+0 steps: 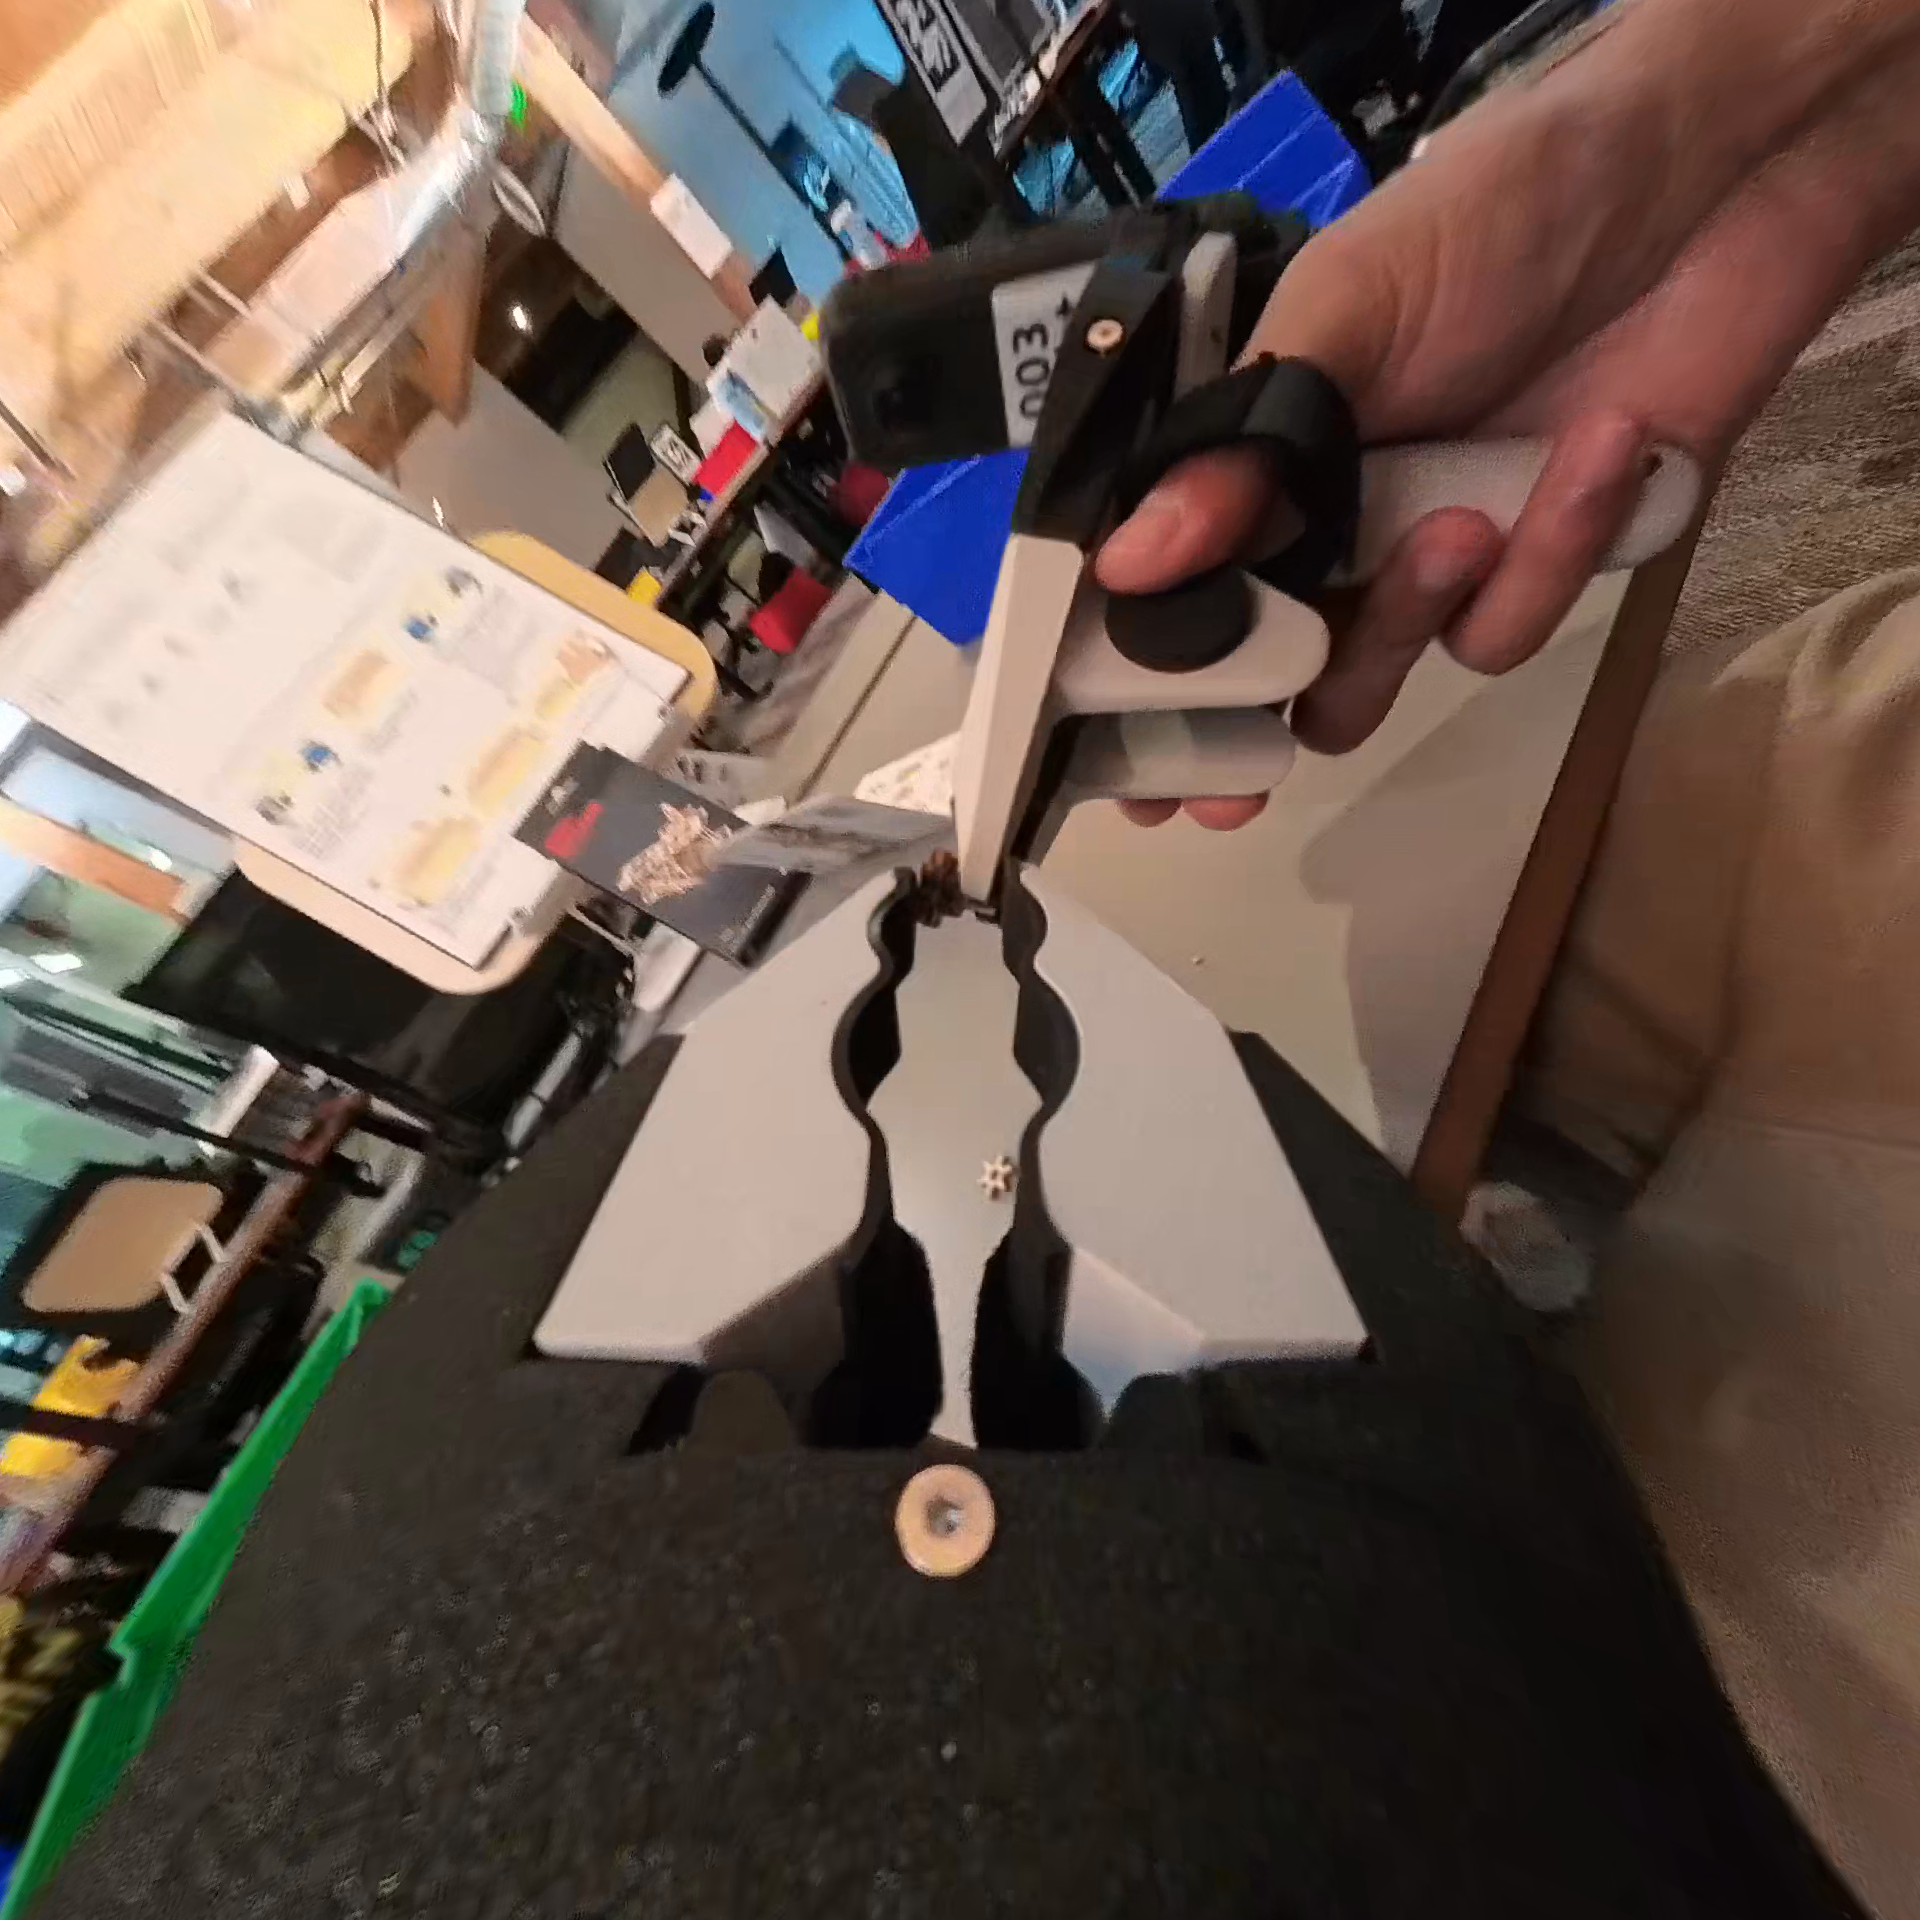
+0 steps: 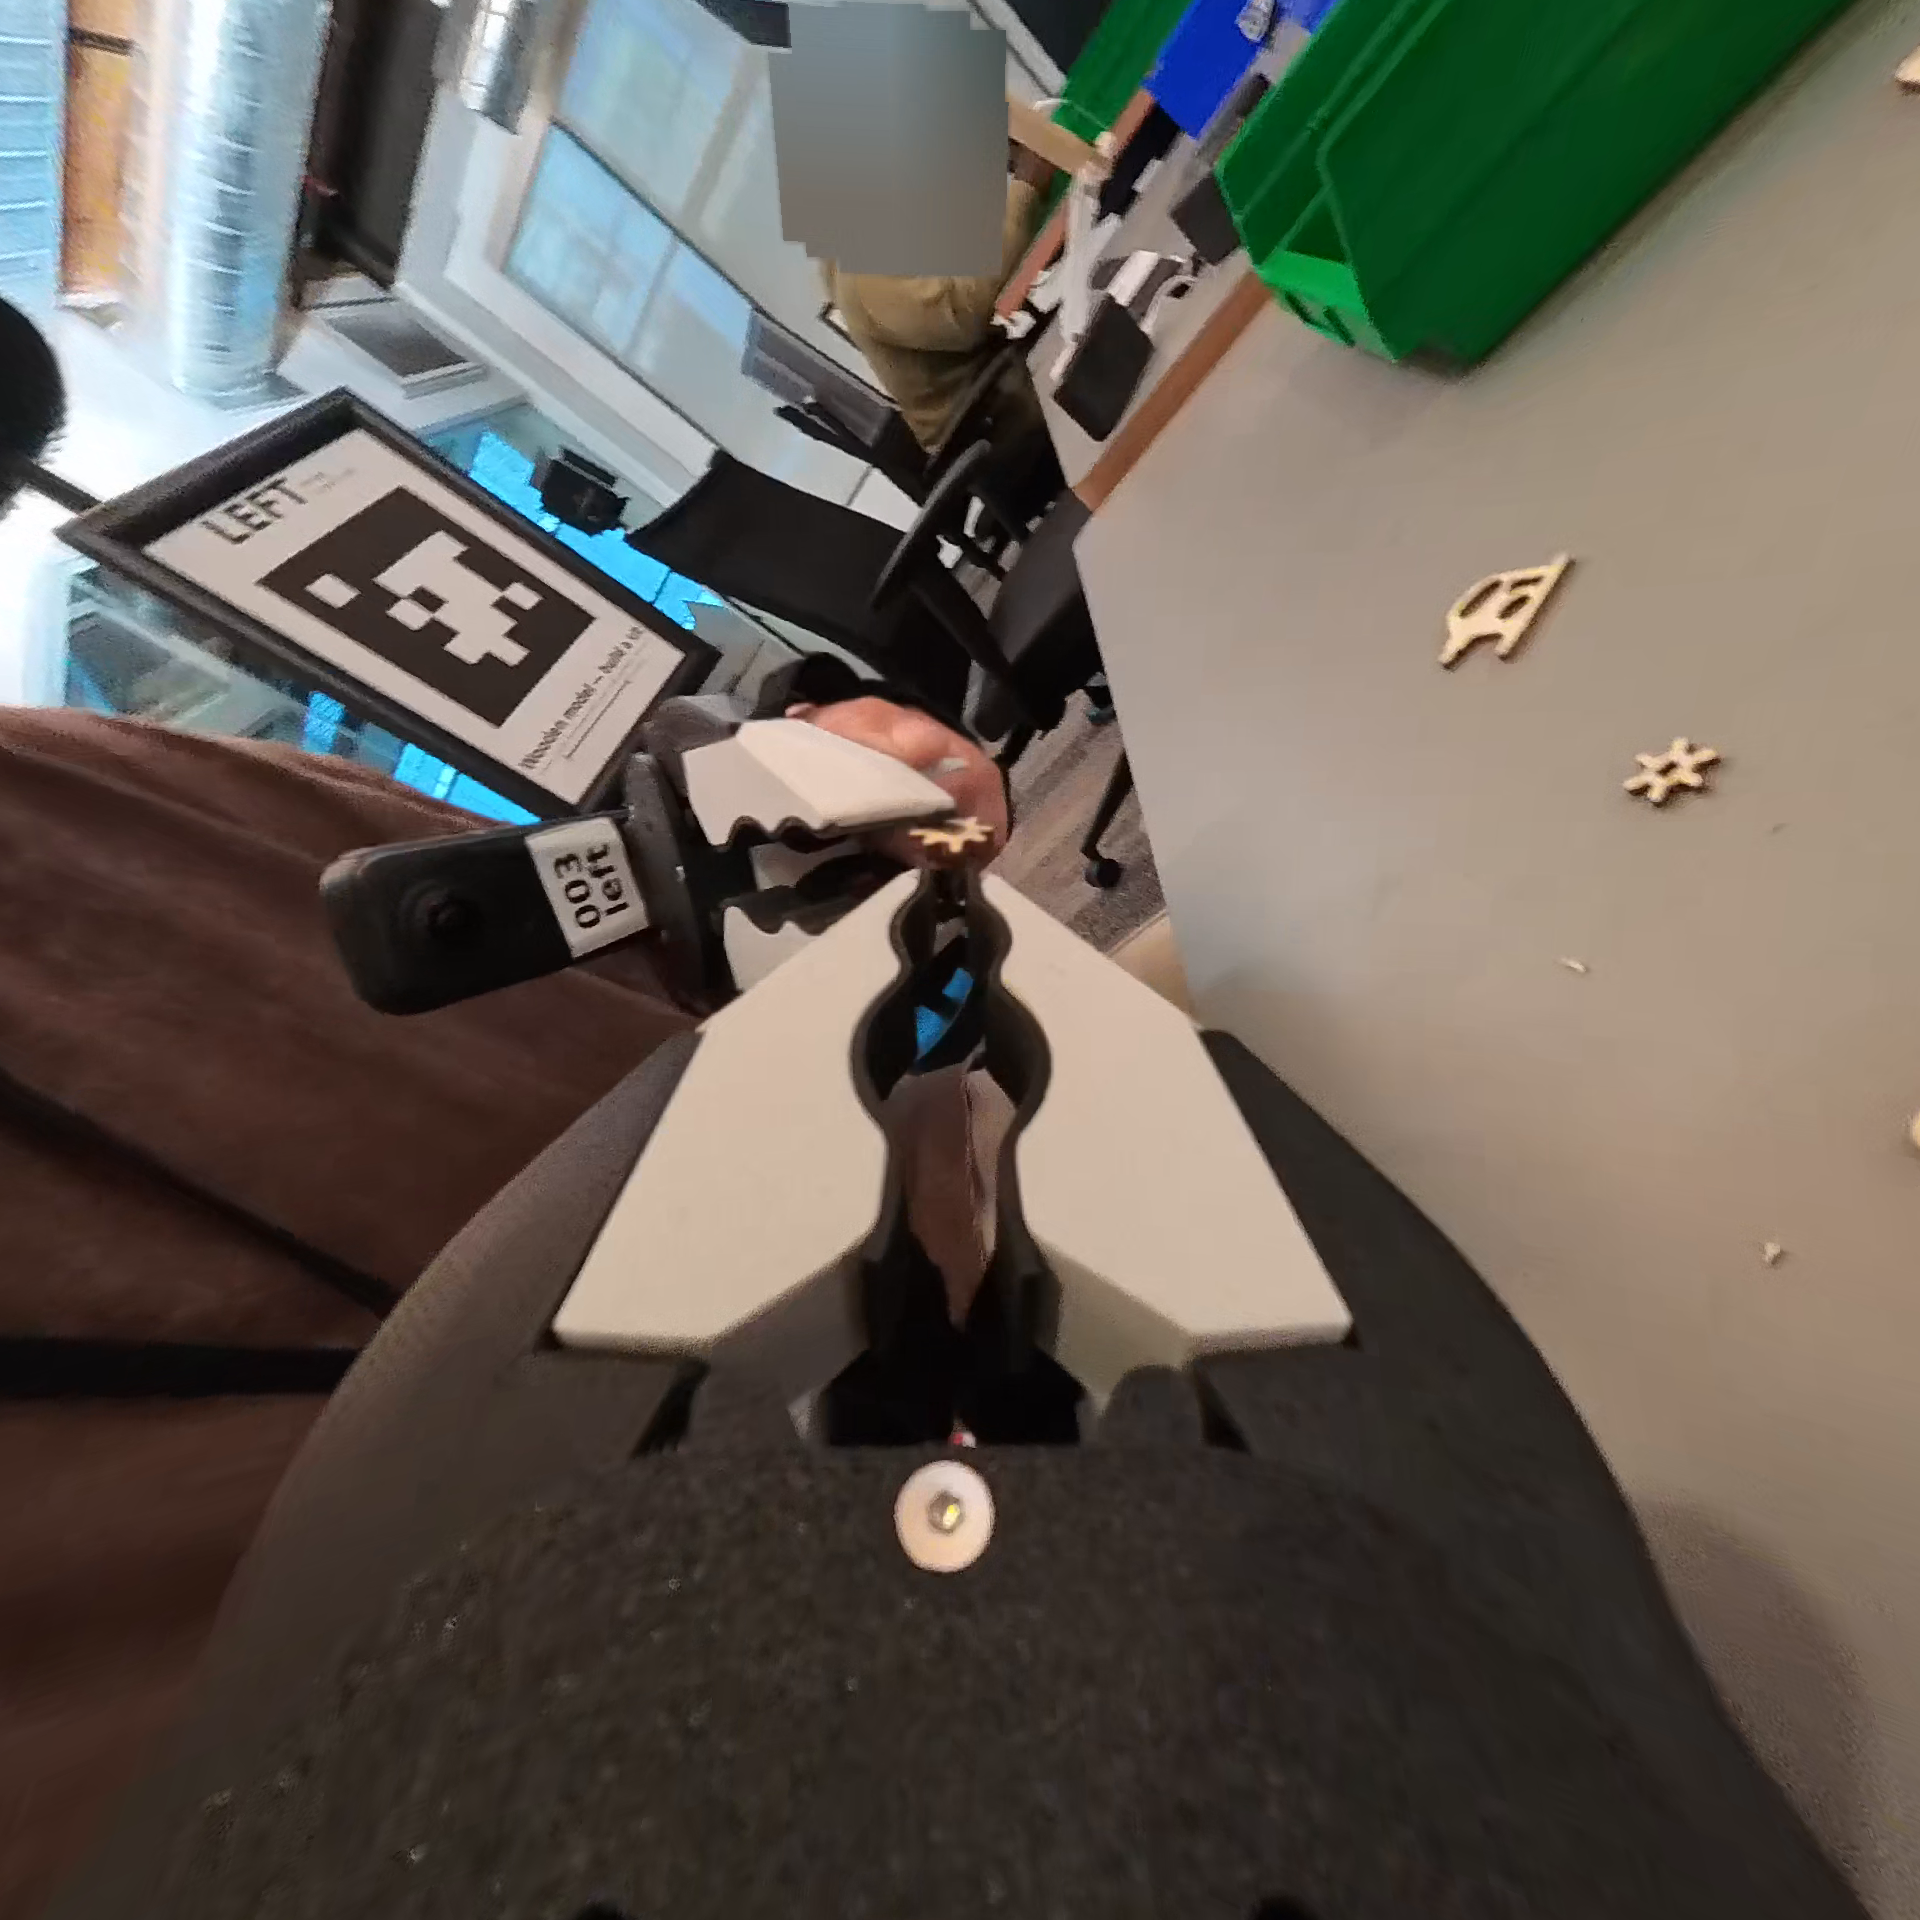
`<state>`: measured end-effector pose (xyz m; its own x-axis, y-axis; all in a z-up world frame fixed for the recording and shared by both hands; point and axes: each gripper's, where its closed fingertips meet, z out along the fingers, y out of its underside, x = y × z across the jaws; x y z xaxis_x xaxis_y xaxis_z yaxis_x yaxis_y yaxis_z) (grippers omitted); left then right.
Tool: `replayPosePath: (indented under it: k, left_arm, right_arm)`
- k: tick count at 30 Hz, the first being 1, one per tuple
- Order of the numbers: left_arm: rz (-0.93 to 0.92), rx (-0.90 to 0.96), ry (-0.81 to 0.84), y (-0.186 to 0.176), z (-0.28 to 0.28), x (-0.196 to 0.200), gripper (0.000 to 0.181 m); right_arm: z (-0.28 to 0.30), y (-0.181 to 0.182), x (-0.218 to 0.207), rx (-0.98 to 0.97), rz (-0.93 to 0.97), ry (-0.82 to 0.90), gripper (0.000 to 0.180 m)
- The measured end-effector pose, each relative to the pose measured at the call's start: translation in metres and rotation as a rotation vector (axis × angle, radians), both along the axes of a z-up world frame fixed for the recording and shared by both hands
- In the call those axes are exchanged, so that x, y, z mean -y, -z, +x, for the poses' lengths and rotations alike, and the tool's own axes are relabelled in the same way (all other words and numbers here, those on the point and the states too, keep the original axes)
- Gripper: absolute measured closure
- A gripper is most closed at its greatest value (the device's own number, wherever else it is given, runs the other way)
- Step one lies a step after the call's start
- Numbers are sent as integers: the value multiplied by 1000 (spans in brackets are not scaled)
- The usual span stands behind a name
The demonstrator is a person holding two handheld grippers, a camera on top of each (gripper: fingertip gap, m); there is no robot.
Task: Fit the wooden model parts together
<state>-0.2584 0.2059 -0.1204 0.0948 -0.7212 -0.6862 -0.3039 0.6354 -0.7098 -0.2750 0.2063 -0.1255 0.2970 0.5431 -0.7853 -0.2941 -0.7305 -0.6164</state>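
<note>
My left gripper is shut on a small wooden gear held at its fingertips, off the grey table. The right wrist view shows that gear sticking out of the left gripper's tips. My right gripper is nearly shut right below the gear, pinching a small dark piece that is mostly hidden. In the left wrist view the right gripper comes down from the upper right and its tip meets the gear. A second gear and a curved wooden part lie loose on the table.
Another loose gear lies on the table under my left fingers. An instruction sheet and a dark booklet lie beyond. Green bins stand at the table's far side. A framed marker board and a seated person are behind.
</note>
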Motion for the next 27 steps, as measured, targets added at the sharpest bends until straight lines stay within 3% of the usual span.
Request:
replayPosePath:
  k: [3, 6, 10, 13, 16, 22, 27]
  left_arm:
    - [-102, -15, -32, 4, 1, 0, 168]
    - [-328, -11, -22, 9, 4, 7, 168]
    - [-640, -45, 30, 35, 4, 27, 168]
    - [-831, -75, 33, 59, 0, 35, 172]
    - [-862, -47, 74, 64, -2, 35, 173]
    - [-774, -161, 193, 89, -5, 40, 175]
    - [-888, -166, 242, 93, -3, 41, 172]
  right_arm:
    - [2, 2, 1, 14, -36, 39, 175]
    - [7, 7, 7, 112, 24, 97, 171]
    - [14, 30, 22, 430, 215, 160, 165]
    - [11, 47, 34, 597, 309, 154, 148]
    - [11, 71, 40, 706, 306, 179, 149]
    - [12, 84, 39, 710, 351, 218, 156]
    - [10, 87, 43, 719, 425, 177, 159]
